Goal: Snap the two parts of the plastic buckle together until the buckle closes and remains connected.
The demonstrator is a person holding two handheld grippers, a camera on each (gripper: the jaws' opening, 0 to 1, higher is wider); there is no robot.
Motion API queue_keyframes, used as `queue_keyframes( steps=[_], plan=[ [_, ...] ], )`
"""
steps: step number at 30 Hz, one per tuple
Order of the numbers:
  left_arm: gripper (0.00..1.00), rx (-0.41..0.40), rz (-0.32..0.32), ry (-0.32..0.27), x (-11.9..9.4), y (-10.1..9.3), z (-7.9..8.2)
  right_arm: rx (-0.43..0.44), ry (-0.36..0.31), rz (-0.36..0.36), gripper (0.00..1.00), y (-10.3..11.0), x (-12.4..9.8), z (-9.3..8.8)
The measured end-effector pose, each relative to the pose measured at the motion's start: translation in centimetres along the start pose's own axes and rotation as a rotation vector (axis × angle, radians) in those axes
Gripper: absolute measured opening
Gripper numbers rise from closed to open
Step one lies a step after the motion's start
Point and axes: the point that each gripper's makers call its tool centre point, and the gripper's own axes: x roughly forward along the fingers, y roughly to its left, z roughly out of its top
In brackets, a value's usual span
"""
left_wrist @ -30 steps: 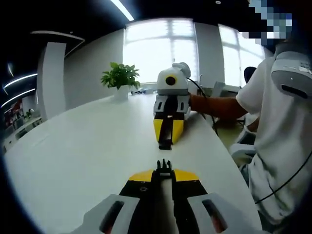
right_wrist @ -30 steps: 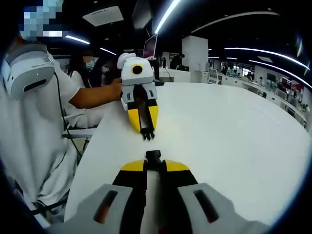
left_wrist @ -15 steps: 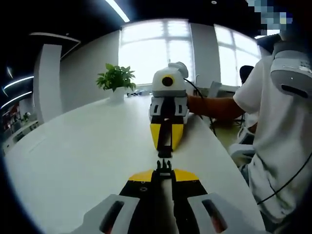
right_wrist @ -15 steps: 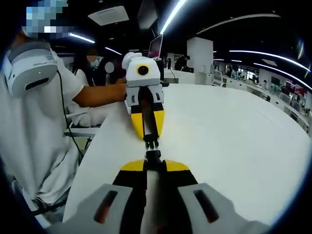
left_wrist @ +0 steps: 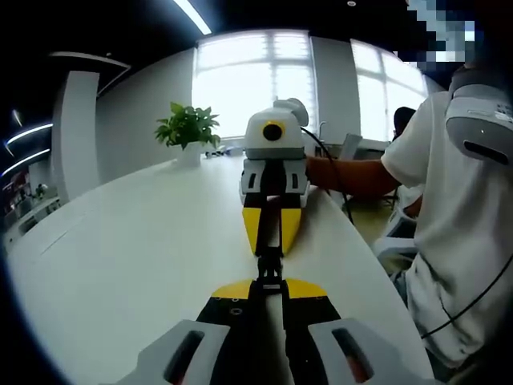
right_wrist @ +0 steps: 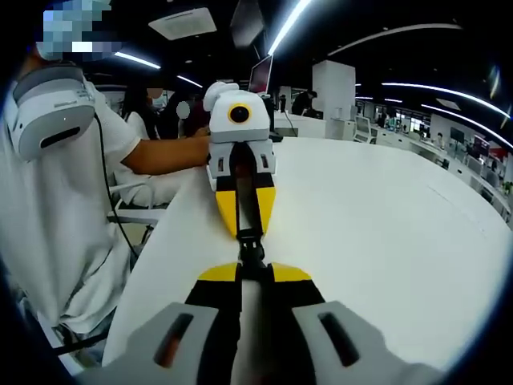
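There, buckle halves (left_wrist: 268, 266) meeting, each clamped in a hand-held gripper (left_wrist: 269, 282), bare table (left_wrist: 120, 265) alongside.

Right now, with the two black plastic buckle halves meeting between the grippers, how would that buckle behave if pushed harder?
The small black plastic buckle looks rigid, so it probably transmits the push rather than folding. Being tiny, it is likely light. Pinched only at the tips of the left gripper and right gripper, it may twist or slip if misaligned.

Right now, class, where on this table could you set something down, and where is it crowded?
Bare white table runs from the joined buckle to the potted plant; likewise the far side. Crowded: the line where left tongs and right tongs meet.
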Motion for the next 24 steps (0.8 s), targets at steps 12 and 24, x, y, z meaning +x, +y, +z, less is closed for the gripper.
queue_keyframes(
  steps=[12, 24],
  plan=[
    [0.1, -0.007, -0.013, 0.034, 0.39, -0.14, 0.19, -0.005, 0.007, 0.016, 0.12, 0.05, 0.3, 0.17],
    [0.1, -0.004, -0.009, 0.051, 0.17, -0.08, 0.15, -0.003, 0.007, 0.016, 0.12, -0.08, 0.31, 0.17]
  ],
)
